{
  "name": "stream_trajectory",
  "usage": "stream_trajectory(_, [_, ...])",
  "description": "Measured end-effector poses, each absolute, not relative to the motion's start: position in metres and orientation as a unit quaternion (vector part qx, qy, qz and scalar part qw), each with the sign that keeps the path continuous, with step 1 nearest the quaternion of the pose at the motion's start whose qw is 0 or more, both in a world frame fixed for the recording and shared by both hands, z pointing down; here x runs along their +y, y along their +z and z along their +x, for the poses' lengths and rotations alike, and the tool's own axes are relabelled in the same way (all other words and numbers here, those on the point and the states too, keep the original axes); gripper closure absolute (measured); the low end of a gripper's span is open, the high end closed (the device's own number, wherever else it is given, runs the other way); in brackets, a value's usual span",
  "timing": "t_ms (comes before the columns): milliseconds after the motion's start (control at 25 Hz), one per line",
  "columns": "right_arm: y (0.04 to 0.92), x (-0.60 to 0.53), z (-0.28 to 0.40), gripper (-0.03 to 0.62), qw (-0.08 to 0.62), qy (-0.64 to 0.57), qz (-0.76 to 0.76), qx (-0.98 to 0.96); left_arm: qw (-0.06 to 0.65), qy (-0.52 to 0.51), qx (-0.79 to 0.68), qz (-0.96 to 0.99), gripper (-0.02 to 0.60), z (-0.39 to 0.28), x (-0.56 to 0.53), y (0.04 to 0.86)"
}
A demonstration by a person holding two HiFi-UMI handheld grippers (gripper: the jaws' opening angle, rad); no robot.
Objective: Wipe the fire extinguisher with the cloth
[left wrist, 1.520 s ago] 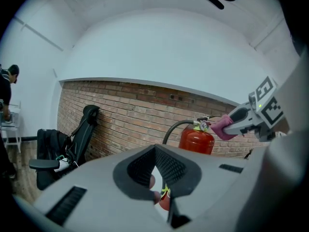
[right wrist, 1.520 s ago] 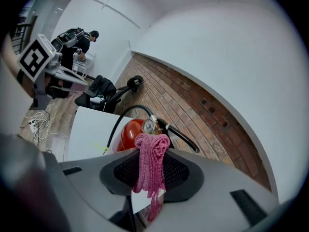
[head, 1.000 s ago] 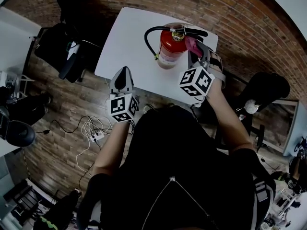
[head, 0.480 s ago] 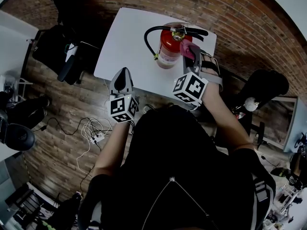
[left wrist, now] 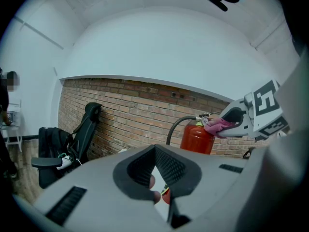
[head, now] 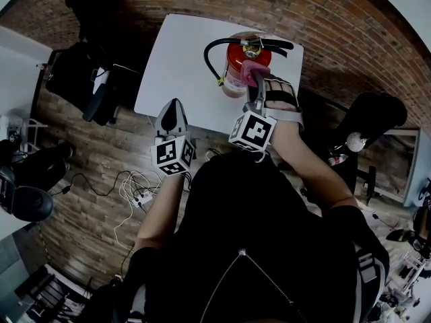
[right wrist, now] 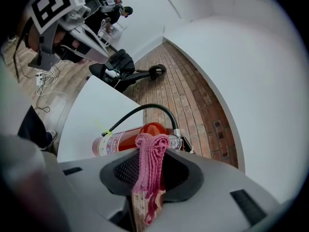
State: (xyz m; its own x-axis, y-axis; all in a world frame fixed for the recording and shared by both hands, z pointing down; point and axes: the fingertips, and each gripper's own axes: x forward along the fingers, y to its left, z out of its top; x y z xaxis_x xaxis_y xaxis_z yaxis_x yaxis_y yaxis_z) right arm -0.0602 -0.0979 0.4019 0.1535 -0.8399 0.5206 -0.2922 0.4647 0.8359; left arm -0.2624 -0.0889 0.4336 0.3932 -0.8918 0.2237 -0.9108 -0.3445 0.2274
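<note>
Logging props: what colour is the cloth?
Pink cloth, clearest in the right gripper view.

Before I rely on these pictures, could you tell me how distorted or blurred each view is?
Head view: strong fisheye, so the table edges bow. Left gripper view: black corners, the near jaws look soft and dim, and the fire extinguisher beyond is clearer. Right gripper view: the cloth is crisp, while the brick wall curves.

Pinched in the right tongs [right wrist: 150,178], matt grey plastic with ribbed dark pads [right wrist: 126,171], the cloth [right wrist: 150,151] is coarse pink knit. Just beyond them, the fire extinguisher [right wrist: 130,138] shows glossy red metal on a smooth white tabletop [right wrist: 91,110].
</note>
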Motion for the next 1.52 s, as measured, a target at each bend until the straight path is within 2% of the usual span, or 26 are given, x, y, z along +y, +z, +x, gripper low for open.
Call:
stream_trajectory(760, [0.409, -0.135, -0.115, 0.474, 0.61, -0.281, 0.438, -0.598, 0.162, 0.025, -0.558, 0.813, 0.574, -0.295, -0.101, 0.435])
stream_trajectory(1280, [0.397, -0.169, -0.121, 0.474, 0.596, -0.299, 0.446, -0.598, 0.166, 0.027, -0.564, 0.809, 0.574, -0.306, -0.106, 0.436])
stream_trajectory(1520, [0.392, -0.161, -0.123, 0.474, 0.563, -0.297, 0.452, -0.624, 0.164, 0.027, -0.562, 0.81, 0.574, -0.307, -0.104, 0.435])
